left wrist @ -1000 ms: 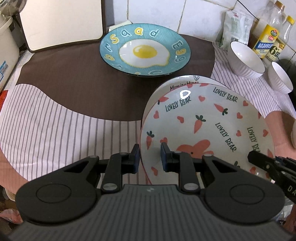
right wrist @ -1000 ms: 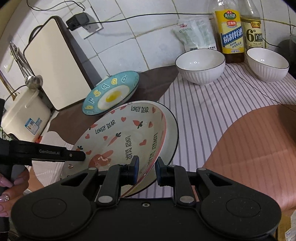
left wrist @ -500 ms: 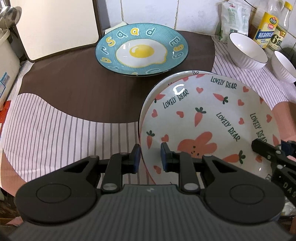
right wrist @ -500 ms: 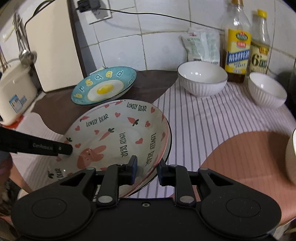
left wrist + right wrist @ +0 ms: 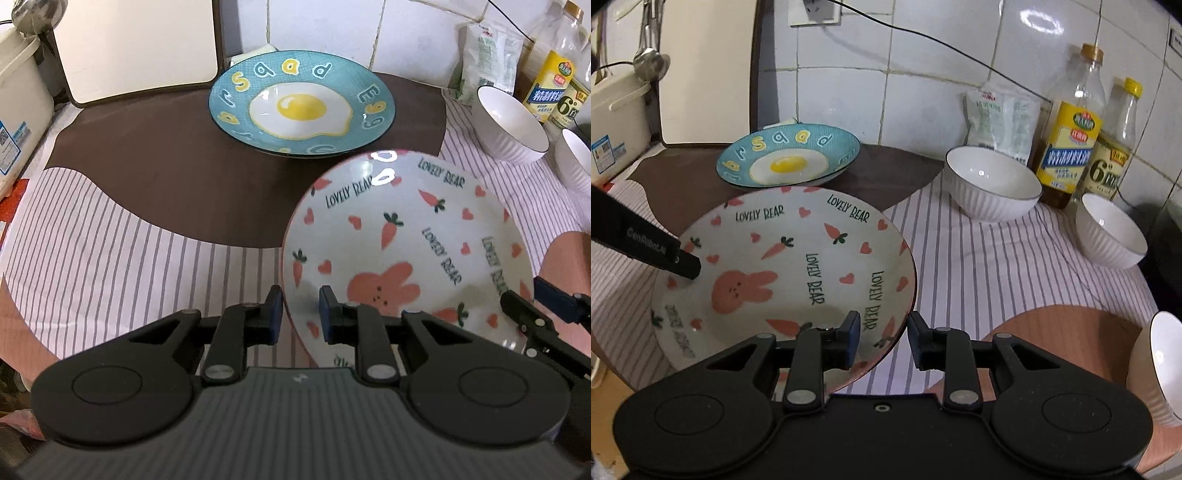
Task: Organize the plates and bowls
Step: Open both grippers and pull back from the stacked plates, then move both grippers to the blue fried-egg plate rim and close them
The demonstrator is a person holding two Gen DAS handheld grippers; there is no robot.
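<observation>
Right gripper (image 5: 880, 341) jaws opening astride the near rim of the bunny plate (image 5: 798, 266), pads apart from it, left gripper (image 5: 687, 266) tip on its far-left rim, egg plate (image 5: 788, 157) beyond, white bowls (image 5: 991, 184) ahead-right.

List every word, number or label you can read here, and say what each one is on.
"LOVELY BEAR", repeated: white bunny-and-carrot ceramic plate.
"Egg" and loose letters "r s a a d": teal fried-egg ceramic plate.
"GenRobot.AI": black arm of the left tongs.
"6": label of the smaller yellow-capped clear bottle.
Too small or blurred: Chinese text on the larger yellow-labelled oil bottle, the white-green plastic pouch, the blue sticker on the cream plastic appliance.
</observation>
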